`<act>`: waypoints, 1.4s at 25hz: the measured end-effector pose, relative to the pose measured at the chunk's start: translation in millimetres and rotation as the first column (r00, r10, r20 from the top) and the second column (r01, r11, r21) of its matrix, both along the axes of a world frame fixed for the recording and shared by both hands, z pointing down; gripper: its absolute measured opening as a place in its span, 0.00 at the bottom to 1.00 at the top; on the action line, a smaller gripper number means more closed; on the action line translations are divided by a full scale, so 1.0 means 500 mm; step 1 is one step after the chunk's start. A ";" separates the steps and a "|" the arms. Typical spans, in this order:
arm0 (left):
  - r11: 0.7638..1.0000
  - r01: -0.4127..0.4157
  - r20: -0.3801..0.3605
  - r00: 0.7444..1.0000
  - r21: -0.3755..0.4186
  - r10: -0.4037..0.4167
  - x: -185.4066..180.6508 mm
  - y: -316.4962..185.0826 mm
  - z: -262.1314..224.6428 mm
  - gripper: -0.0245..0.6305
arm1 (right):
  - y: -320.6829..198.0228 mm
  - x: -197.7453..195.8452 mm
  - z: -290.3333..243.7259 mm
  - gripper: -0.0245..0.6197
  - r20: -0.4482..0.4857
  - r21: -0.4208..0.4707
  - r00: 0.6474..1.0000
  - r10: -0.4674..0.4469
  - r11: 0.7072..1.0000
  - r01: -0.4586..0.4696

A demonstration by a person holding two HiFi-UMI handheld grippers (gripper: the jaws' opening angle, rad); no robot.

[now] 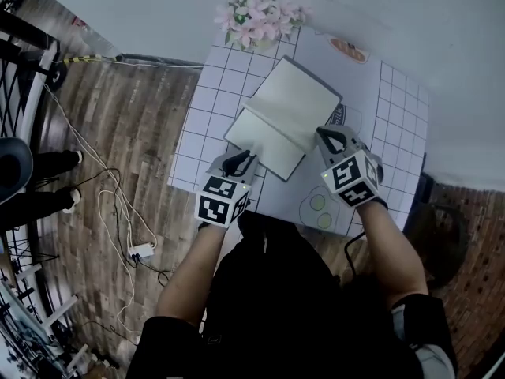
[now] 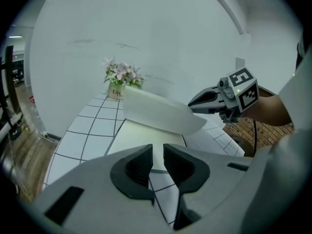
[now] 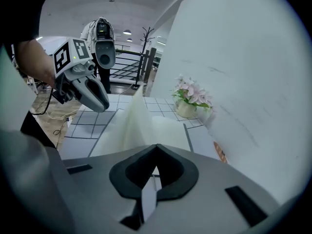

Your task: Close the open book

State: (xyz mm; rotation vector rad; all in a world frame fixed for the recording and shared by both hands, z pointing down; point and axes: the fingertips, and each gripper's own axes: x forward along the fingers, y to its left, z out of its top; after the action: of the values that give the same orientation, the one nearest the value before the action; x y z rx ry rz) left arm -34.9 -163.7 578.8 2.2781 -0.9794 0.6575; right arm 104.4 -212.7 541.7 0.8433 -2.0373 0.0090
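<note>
An open book [image 1: 264, 136] with blank cream pages lies on the grid-patterned table [image 1: 203, 109]. Its right-hand leaf [image 1: 296, 101] is raised off the flat half and curves up [image 2: 161, 113]. My right gripper [image 1: 331, 140] is shut on that leaf's near edge; a thin white sheet [image 3: 147, 194] runs between its closed jaws [image 3: 155, 147]. My left gripper [image 1: 237, 164] hovers at the book's near left corner, jaws a narrow gap apart with nothing between them [image 2: 157, 147]. The flat left page [image 2: 146, 143] lies just beyond it.
A pot of pink flowers [image 1: 256, 14] stands at the table's far edge by the white wall. A printed mat with an orange round mark [image 1: 349, 50] and green circles [image 1: 318, 204] lies to the right. Cables and a power strip [image 1: 142, 251] lie on the floor at left.
</note>
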 end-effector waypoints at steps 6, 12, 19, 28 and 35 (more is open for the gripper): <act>1.000 0.029 0.020 0.999 0.012 -0.029 -0.012 -0.055 -0.022 0.15 | -0.055 0.042 0.005 0.04 0.010 -0.028 1.000 0.017 0.999 -0.016; 0.997 0.067 0.026 0.997 0.024 -0.067 -0.029 -0.073 -0.026 0.15 | 0.003 -0.034 0.054 0.04 0.050 -0.090 0.994 -0.100 0.990 0.104; 0.996 0.086 0.020 0.996 0.015 -0.086 -0.059 -0.029 -0.011 0.15 | 0.136 -0.144 0.123 0.29 0.074 -0.219 0.968 -0.242 0.942 0.252; 0.998 0.067 -0.004 0.998 0.003 -0.067 -0.071 0.061 0.022 0.15 | 0.216 -0.152 0.185 0.33 -0.040 -0.235 0.959 -0.282 0.935 0.265; 0.999 0.051 -0.001 0.999 -0.005 -0.051 -0.073 0.115 0.037 0.15 | 0.219 -0.146 0.200 0.33 -0.119 -0.213 0.943 -0.309 0.936 0.280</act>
State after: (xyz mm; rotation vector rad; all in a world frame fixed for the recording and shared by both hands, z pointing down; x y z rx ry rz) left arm -71.6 -106.2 597.1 2.2415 -1.0304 0.6367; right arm 31.3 -103.2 641.7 0.3983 -1.9632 -0.0238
